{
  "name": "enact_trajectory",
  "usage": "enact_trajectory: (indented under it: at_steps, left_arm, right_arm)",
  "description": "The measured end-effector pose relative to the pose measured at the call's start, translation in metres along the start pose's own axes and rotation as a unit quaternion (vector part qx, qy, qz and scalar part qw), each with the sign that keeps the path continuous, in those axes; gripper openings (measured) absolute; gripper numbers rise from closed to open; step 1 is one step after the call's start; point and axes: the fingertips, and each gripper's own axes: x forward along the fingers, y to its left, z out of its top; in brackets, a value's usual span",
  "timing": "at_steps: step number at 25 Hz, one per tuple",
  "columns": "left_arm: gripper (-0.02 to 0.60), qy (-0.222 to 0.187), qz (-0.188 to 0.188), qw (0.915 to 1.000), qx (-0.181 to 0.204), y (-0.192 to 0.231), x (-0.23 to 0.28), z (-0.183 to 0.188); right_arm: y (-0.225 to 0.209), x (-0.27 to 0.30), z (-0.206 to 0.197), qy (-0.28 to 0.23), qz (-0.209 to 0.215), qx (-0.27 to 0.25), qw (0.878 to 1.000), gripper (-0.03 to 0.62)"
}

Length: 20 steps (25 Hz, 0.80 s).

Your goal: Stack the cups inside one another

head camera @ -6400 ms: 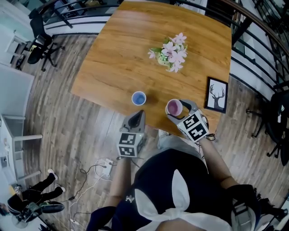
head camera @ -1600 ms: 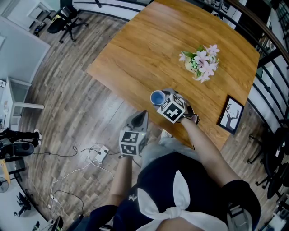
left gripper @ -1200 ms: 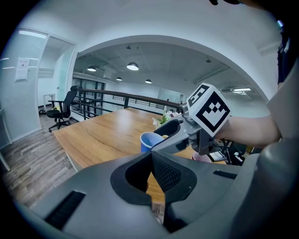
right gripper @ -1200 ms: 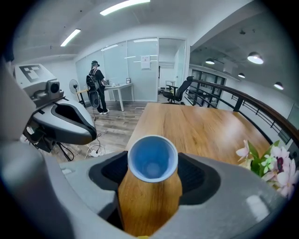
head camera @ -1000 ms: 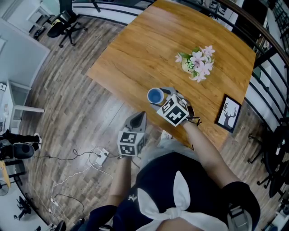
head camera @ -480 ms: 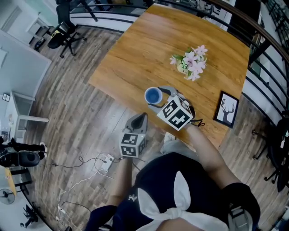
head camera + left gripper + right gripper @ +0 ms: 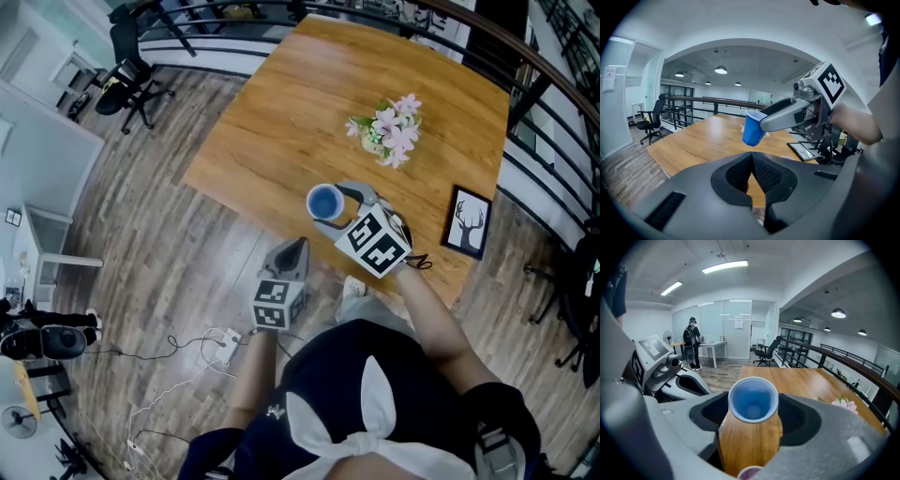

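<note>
My right gripper (image 7: 330,204) is shut on a blue cup (image 7: 325,202) and holds it upright in the air above the near edge of the wooden table (image 7: 272,122). In the right gripper view the blue cup (image 7: 753,399) sits between the jaws with its mouth toward the camera, and the rim of a pink cup (image 7: 749,472) shows below it. The head view hides the pink cup under the right gripper. The left gripper (image 7: 291,249) hangs over the floor just off the table's edge, jaws shut and empty. From there I see the blue cup (image 7: 752,129) in the right gripper's fingers (image 7: 780,118).
A pot of pink flowers (image 7: 382,127) stands mid-table. A framed deer picture (image 7: 466,223) lies at the table's right edge. Railings run behind the table. Cables and a power strip (image 7: 223,342) lie on the wooden floor. A person (image 7: 691,345) stands far off by a desk.
Long before, the right gripper was at the pink cup and the blue cup stood alone. Over the last second the right gripper has lifted the blue cup. The left gripper rose slightly.
</note>
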Motion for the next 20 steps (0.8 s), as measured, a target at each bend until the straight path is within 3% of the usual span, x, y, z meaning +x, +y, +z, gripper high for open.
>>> enact_trajectory:
  at_steps: [20]
  left_arm:
    - [0.017,0.010,-0.030,0.9995,-0.005,-0.020,-0.007,-0.014]
  right_arm:
    - [0.001,-0.029,-0.036,0.018,-0.030,0.043,0.998,0.328]
